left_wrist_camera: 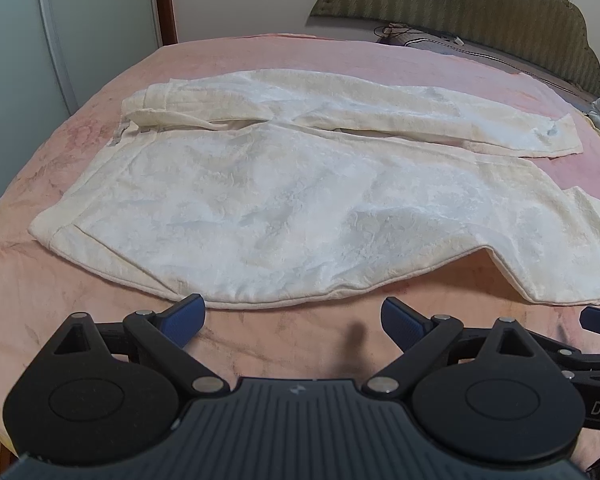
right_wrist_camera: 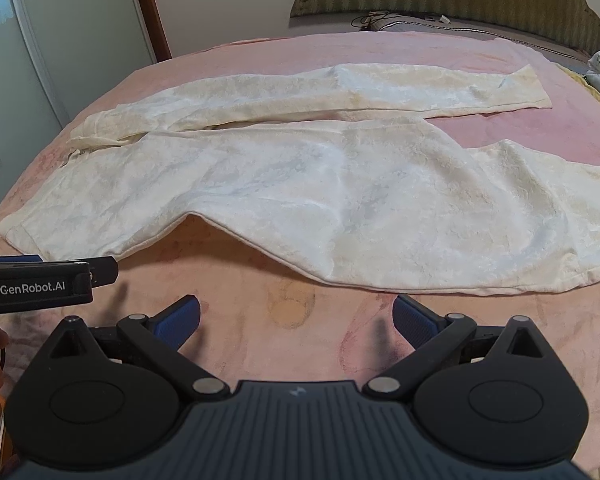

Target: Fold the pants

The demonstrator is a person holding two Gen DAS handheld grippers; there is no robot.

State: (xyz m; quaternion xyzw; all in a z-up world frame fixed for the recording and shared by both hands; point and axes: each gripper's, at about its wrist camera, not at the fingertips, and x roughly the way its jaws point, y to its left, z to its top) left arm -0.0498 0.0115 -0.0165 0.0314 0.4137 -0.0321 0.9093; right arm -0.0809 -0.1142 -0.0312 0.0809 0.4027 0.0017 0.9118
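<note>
Left hand-held gripper (left_wrist_camera: 294,316) and right hand-held gripper (right_wrist_camera: 296,316): both spread wide, empty, just short of the pants' (left_wrist_camera: 260,208) near edge on the bed (left_wrist_camera: 100,308). Best pinched at that near hem, both layers together, probably beside the raised ripple; then carried evenly over onto the far leg.

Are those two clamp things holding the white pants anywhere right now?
No. The left tool and right tool are both open over the pink bedspread, short of the pants.
</note>
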